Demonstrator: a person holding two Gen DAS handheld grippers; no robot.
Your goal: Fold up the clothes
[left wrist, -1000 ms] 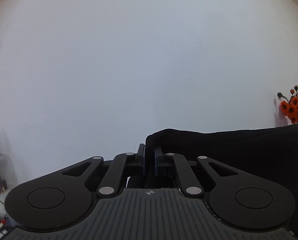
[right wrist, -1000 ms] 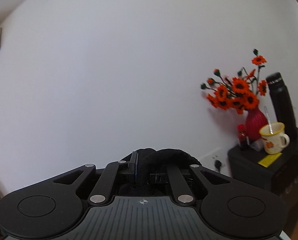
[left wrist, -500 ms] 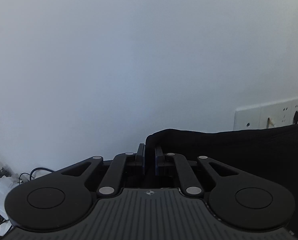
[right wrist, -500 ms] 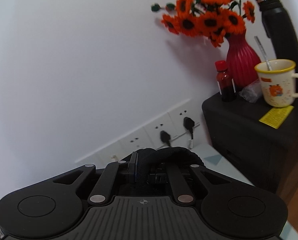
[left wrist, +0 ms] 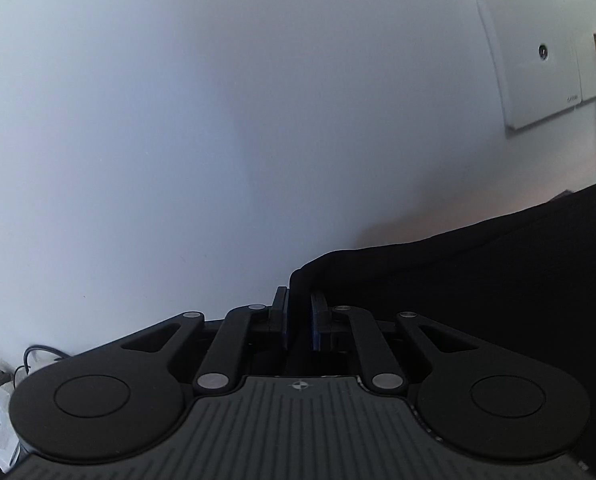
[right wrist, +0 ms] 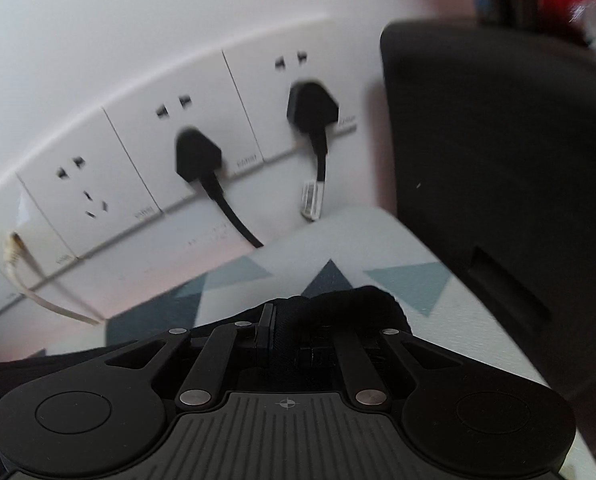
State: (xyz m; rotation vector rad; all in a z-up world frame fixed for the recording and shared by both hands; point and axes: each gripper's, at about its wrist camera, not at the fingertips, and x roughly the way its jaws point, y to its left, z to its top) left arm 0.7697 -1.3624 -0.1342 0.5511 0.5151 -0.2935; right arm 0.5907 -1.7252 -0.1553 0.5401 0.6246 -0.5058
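Black fabric fills the space between both pairs of fingers. On the left wrist view, my left gripper point(left wrist: 299, 320) is pinched narrow on an edge of the black cloth garment point(left wrist: 478, 264), which stands up between the blue-edged pads and stretches away to the right as a taut dark sheet across the lower right of the view. Behind it I see only a plain white wall point(left wrist: 217, 120) and, at the upper right, a white blank wall plate point(left wrist: 538, 60). At the lower left edge a dark cable point(left wrist: 37, 354) loops by some crumpled white material, too small to make out.

On the right wrist view, my right gripper point(right wrist: 287, 340) is clamped narrow as well, with a thick bunched fold of the same black garment point(right wrist: 350, 304) pressed between the fingers and bulging over the right one. More of the cloth trails off to the lower left. Beneath and ahead lies a pale tabletop printed with blue-grey triangles point(right wrist: 410, 280). On the wall behind runs a row of white wall sockets point(right wrist: 137, 168), two of them carrying black plugs point(right wrist: 195, 156) with cords dropping behind the table edge. A cream-coloured cable point(right wrist: 21, 276) hangs from the leftmost plate. A black plastic cabinet point(right wrist: 498, 160) stands at the right, touching the tabletop's far side.
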